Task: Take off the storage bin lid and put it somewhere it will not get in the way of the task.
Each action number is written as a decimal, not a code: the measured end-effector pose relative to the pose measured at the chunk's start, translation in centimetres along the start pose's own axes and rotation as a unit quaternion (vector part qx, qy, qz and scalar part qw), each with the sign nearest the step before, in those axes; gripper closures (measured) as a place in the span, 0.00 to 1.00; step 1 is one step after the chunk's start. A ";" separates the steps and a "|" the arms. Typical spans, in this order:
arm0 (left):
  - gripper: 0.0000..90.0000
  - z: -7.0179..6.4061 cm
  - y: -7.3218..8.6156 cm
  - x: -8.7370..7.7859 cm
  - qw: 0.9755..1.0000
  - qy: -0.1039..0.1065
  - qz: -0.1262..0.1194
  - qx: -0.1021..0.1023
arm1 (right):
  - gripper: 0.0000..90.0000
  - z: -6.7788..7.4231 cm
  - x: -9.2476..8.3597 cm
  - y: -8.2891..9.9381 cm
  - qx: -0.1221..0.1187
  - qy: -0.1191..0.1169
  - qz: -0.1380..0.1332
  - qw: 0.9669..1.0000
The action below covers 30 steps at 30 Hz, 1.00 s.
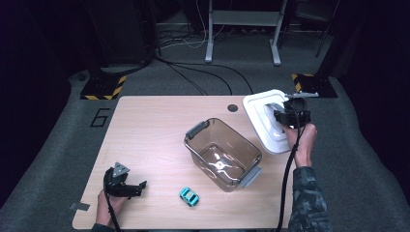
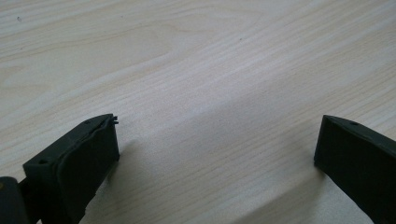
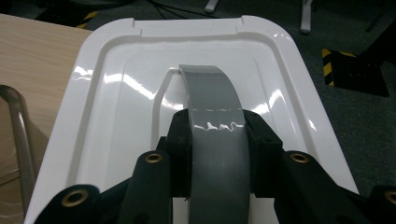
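Your right claw (image 3: 217, 135) clenched on lid (image 1: 263, 118) by its grey handle (image 3: 212, 98); bin (image 1: 222, 153) lies at 8 o'clock from lid. Left claw (image 1: 126, 186) released, idle on worktop (image 1: 145, 130).

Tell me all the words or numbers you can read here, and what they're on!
"6": a big dark number on the grey floor, just off the table's far left corner.
No writing can be made out on the lid, the box or the toy car.

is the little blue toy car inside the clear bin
No, the toy car sits on the table in front of the bin.
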<state>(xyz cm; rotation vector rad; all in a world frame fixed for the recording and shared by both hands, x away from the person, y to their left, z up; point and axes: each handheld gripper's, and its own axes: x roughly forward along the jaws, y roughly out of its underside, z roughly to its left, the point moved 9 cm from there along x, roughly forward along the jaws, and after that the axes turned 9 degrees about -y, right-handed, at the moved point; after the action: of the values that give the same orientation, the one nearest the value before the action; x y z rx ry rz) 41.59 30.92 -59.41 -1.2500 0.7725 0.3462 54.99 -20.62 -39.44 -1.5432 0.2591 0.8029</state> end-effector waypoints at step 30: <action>0.00 0.0 0.0 0.0 1.000 0.000 0.001 0.000 | 0.74 -3.8 6.9 5.8 0.074 0.027 0.030 0.996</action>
<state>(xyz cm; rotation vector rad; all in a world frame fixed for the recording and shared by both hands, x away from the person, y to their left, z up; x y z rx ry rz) 41.58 30.91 -59.41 -1.2504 0.7739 0.3476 57.78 -23.15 -48.47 -1.4240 0.3981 0.7714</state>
